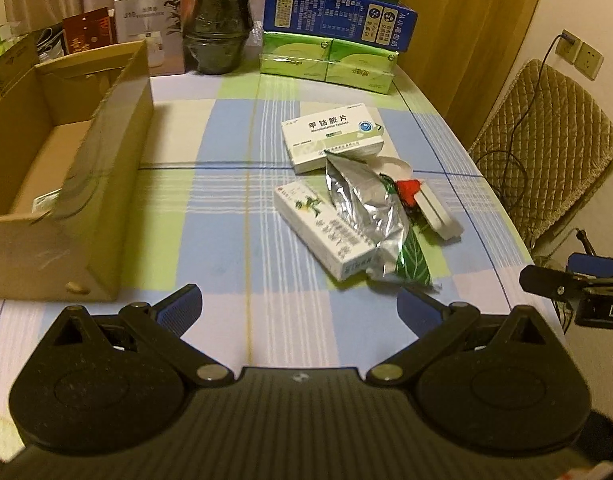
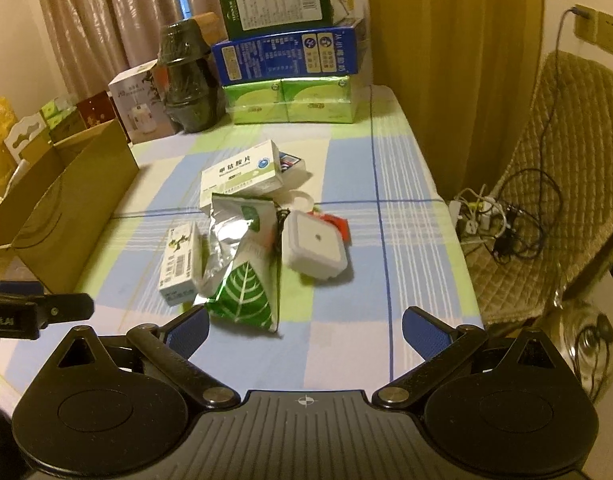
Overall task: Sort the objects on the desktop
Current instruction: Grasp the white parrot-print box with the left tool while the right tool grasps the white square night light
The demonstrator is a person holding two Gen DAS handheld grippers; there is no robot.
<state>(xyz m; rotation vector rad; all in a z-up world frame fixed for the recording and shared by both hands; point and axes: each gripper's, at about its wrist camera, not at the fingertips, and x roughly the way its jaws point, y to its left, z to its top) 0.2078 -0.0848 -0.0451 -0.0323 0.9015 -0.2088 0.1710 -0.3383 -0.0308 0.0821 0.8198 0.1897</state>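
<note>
- Left wrist view: the left tool hovers wide open and empty over the checked counter. An open cardboard box stands at left. Ahead lie a tablet box, a second medicine box, and a foil pouch across it.
- Right wrist view: the right tool is spread wide, holding nothing, just short of the foil pouch. A white square container sits right of it.

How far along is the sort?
Barely started. Done: perhaps one pale item in the cardboard box, too unclear to identify. In hand: nothing; left gripper and right gripper are both open. Left: tablet box, foil pouch, second medicine box, white square container.
</note>
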